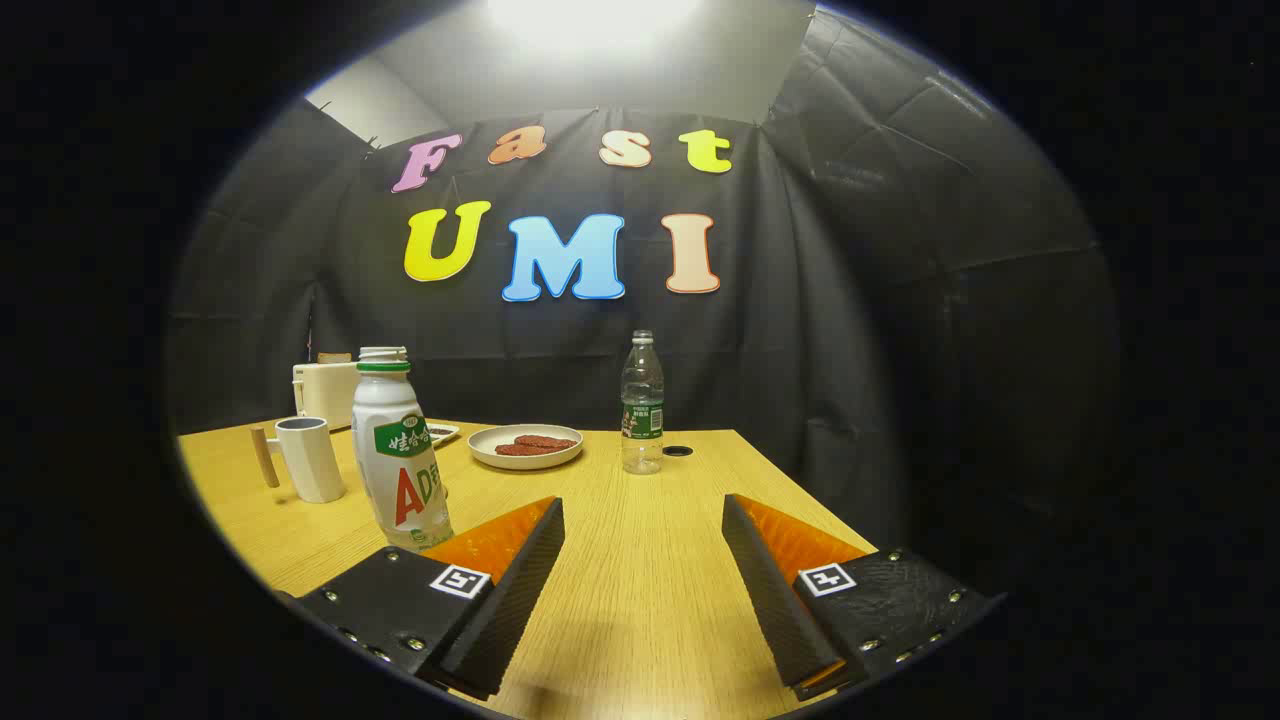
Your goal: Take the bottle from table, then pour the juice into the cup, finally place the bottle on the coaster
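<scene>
gripper open over the table, nothing held

the gripper (643, 520) hovers with its fingers spread wide apart over bare wooden table (640, 600). the white juice bottle (398, 450) stands upright just beside the left finger, uncapped. beyond it, a white cup (308, 458) with a wooden handle. a plate (525, 446) and a clear water bottle (642, 402) stand near the table's far edge.

Count on worktop (640, 560): 2 bottles, white drink bottle (398, 450) and clear water bottle (642, 403). 1 mug (308, 458). 1 plate (526, 446) holding 2 sausages (537, 444). 1 white box (325, 388).
</scene>
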